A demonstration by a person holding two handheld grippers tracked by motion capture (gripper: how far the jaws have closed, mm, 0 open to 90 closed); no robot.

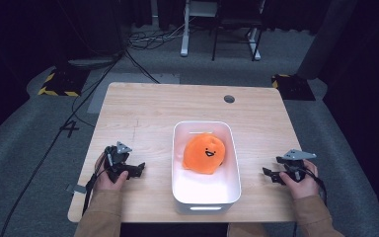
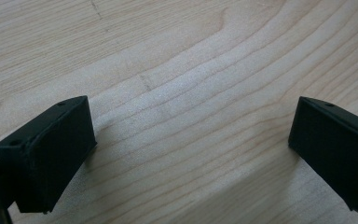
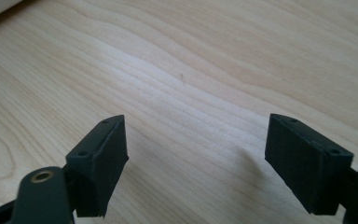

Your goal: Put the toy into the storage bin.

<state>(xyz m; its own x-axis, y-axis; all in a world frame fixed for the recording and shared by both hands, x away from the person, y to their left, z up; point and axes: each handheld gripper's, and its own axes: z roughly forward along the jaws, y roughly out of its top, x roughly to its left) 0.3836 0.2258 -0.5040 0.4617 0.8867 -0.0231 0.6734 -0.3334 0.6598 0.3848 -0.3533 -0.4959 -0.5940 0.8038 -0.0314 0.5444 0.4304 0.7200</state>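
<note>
Left tongs (image 1: 137,169): low over the surface (image 1: 143,106) near its front left corner, pointing in toward the middle. Jaws stand wide apart, nothing between them but bare wood grain, as the left gripper view confirms (image 2: 191,154).

Right tongs (image 1: 269,174): near the front right corner, also aimed inward, held just above the wood. Jaws well open and empty; the right gripper view (image 3: 196,163) has only pale boards between the two black jaws.

Between the two hands, toward the front edge and a little right of centre: a white bin (image 1: 177,163), long side running front to back. Inside it an orange plush toy (image 1: 205,154) with a small smiling face, lying in the back half of the bin, face up. Neither pair of tongs touches bin or toy; both stand apart from the bin walls, one on each side.

Further out: a round cable hole (image 1: 229,98) near the back right corner. Beyond the surface, grey carpet, loose cables, desk legs.

Judgement: this reads as a rest pose at either end of the job, with the toy sitting in the bin and both tools free. If the toy is to come out, the next move calls for one hand to rise over the bin wall, descend onto the plush with jaws kept wide, and close on the soft body, which will give and may slip.
</note>
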